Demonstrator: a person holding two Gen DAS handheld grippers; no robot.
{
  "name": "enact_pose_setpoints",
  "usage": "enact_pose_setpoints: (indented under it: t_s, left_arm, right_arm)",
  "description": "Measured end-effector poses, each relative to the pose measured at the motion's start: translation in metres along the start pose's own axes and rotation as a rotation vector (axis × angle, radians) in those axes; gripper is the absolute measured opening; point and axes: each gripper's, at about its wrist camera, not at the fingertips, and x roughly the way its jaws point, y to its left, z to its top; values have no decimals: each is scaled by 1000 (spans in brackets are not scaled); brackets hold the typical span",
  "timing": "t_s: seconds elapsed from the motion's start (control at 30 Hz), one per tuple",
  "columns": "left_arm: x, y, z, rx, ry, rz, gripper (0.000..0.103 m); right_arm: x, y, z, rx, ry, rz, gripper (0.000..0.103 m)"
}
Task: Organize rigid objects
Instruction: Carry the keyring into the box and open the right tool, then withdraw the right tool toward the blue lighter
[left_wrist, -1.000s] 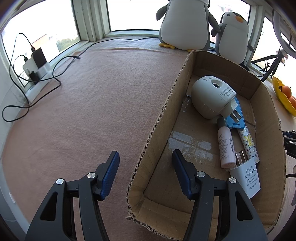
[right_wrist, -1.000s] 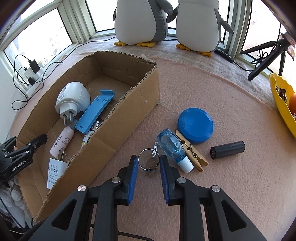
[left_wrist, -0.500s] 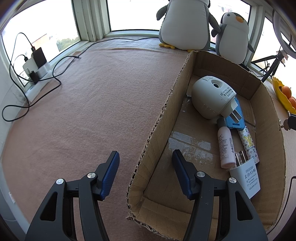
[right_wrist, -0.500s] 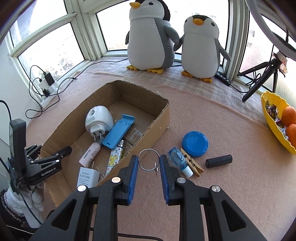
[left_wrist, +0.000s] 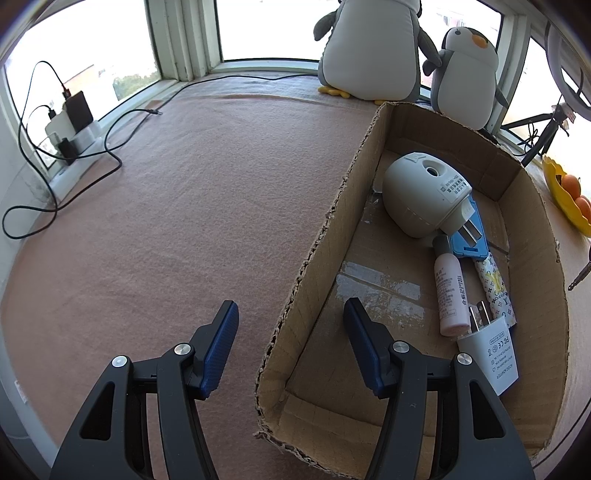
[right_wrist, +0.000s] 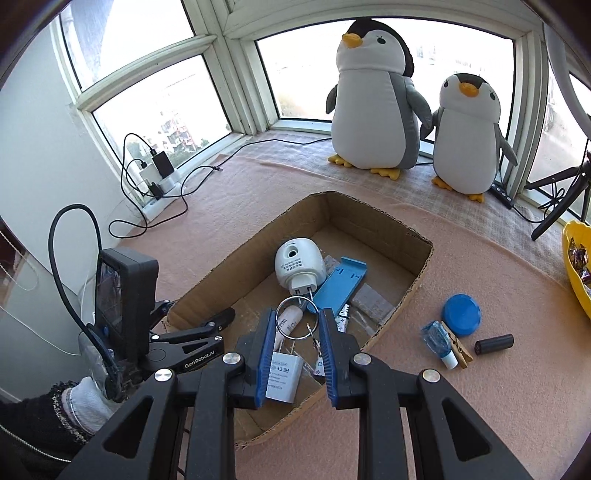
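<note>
My right gripper (right_wrist: 297, 325) is pinched narrow on the key ring (right_wrist: 295, 318), its wire loop caught between the blue pads and a small clasp dangling at about 4 o'clock of the loop. I hold it high over the cardboard box (right_wrist: 421, 280) — I judge that keeps the loose clasp clear of the torn rim before I let go. Under it in the box lie the white plug-in unit (right_wrist: 298, 266), the blue holder (right_wrist: 341, 286), a pink tube (right_wrist: 288, 320) and a white charger (right_wrist: 282, 376).

My left gripper (left_wrist: 288, 326) stands wide and holds nothing; its two fingers straddle the box's near-left wall, one outside on the pink felt (left_wrist: 184, 206), one inside. I read that as bracing the light box so a dropped thing cannot shove it.

Still out on the felt at 3 o'clock of the box: the blue lid (right_wrist: 461, 315), the wooden clothespin (right_wrist: 458, 345), a small blue-capped bottle (right_wrist: 439, 341) and the black cylinder (right_wrist: 494, 344). Those look like my next fetches, once the ring is dropped.
</note>
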Motion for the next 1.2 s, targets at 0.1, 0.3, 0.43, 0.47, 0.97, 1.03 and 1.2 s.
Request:
enact_pose_setpoints:
  t_s: [0.1,0.3,0.43,0.47,0.97,1.03,1.2]
  left_arm:
    - [0,0,0,-2,0,-2,60]
    - [0,0,0,-4,-1,-5,60]
    - [0,0,0,-3,-1,-4,60]
    - [0,0,0,-4,-1,-4,60]
    - [0,1,0,-3,-1,-5,60]
    - [0,0,0,-4,-1,-4,60]
    - [0,1,0,-4,-1,-5,60]
  right_arm:
    - [4,13,-7,-19,21,24,21]
    - [16,27,-23,-33,66,49,21]
    - [20,30,-30,-28,85,57,21]
    - [20,30,-31,-27,88,57,21]
    - [17,26,-34,-21,95,25,26]
    - [14,21,-34,-5,90,16,26]
    - [5,0,-36,38,81,-20,28]
